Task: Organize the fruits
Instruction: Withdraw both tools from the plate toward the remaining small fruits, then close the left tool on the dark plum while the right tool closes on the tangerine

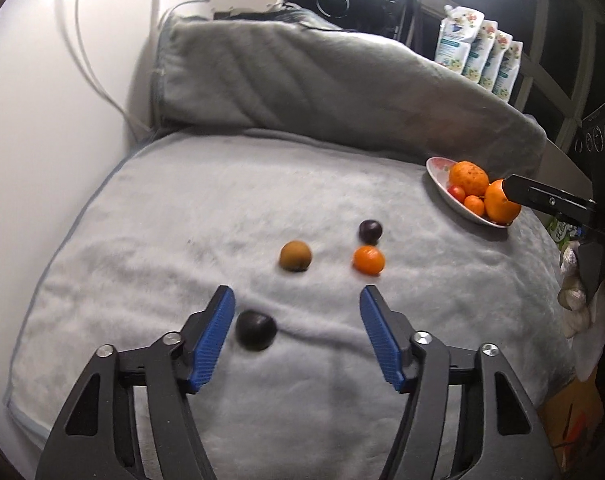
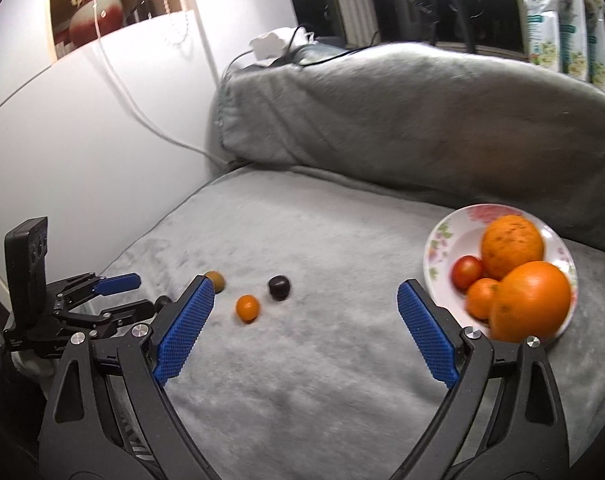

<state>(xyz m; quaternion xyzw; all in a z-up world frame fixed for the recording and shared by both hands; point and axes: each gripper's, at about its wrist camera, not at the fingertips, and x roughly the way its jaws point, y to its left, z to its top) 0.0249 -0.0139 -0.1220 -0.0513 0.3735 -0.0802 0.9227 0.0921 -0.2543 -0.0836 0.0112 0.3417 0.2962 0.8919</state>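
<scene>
Here the small orange fruit (image 2: 247,308) lies long axis upright in view.

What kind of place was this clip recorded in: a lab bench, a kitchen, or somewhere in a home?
Most likely a room in a home, not a lab: the fruit lies on a soft grey blanket over a cushioned seat or bed, beside a flowered plate, with refill pouches along a dark window.

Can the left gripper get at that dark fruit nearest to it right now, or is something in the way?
Probably yes. The left gripper is open, and the dark fruit lies on the grey blanket between its fingers, beside one pad, with nothing over it.
</scene>
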